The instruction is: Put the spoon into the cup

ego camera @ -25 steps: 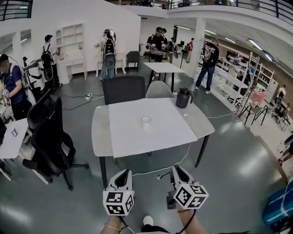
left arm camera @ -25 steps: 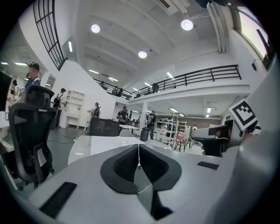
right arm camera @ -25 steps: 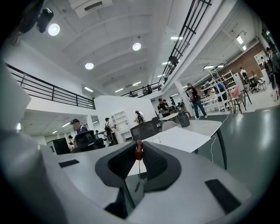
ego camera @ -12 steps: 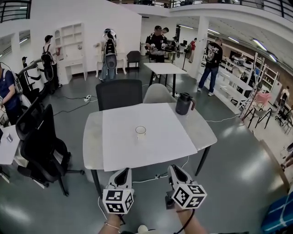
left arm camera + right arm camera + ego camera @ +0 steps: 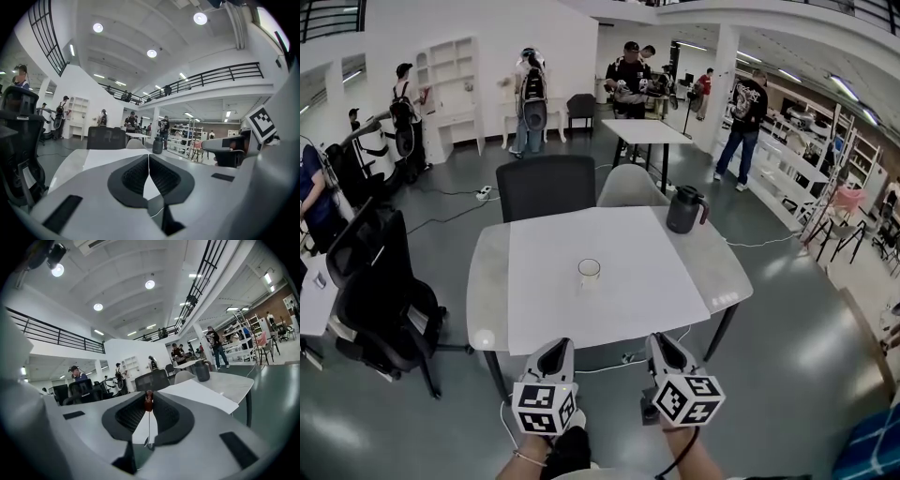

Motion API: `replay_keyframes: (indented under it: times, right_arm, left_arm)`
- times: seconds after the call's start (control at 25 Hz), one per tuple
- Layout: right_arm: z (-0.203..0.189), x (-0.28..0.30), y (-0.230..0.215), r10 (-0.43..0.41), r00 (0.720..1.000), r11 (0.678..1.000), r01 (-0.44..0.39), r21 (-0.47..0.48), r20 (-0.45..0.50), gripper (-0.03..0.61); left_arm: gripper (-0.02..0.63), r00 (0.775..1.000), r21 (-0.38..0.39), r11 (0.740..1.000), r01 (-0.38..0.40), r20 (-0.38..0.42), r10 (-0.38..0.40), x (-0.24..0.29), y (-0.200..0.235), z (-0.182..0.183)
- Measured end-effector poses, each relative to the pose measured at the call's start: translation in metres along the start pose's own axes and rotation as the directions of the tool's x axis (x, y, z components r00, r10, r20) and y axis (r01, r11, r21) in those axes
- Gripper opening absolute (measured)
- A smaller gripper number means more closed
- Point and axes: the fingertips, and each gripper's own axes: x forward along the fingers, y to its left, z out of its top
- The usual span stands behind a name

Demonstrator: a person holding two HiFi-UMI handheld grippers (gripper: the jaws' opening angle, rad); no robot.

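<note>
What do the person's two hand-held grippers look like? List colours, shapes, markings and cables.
The left gripper and right gripper are alike: pale grey, tapering shells with black ribbed pads inside the jaws. Each carries a white cube with black square markers. A black cable runs from the right one. A thin band circles the left wrist.

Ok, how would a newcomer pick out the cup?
Find the pale grey table straight ahead, with a large white sheet over its middle. The small white open-topped cup stands alone near the sheet's centre. The only other vessel, a taller dark jug with a handle, sits off the sheet at the far right corner.
</note>
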Motion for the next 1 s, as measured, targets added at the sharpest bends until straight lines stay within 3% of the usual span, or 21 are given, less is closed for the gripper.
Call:
replay_keyframes:
  times: [0.36, 1.0]
  right_arm:
    - [0.01, 0.042, -0.019, -0.001, 1.0, 1.0, 0.002, -0.01, 0.001, 0.067]
    - [0.047, 0.192, -0.031, 0.027, 0.999, 0.999, -0.027, -0.02, -0.021, 0.067]
  left_arm:
    - [0.021, 1.0, -0.003, 1.0, 0.003, 0.006, -0.003, 0.045, 0.012, 0.004]
    - [0.021, 0.999, -0.027, 0.999, -0.038, -0.001, 0.038, 0.163, 0.093, 0.038]
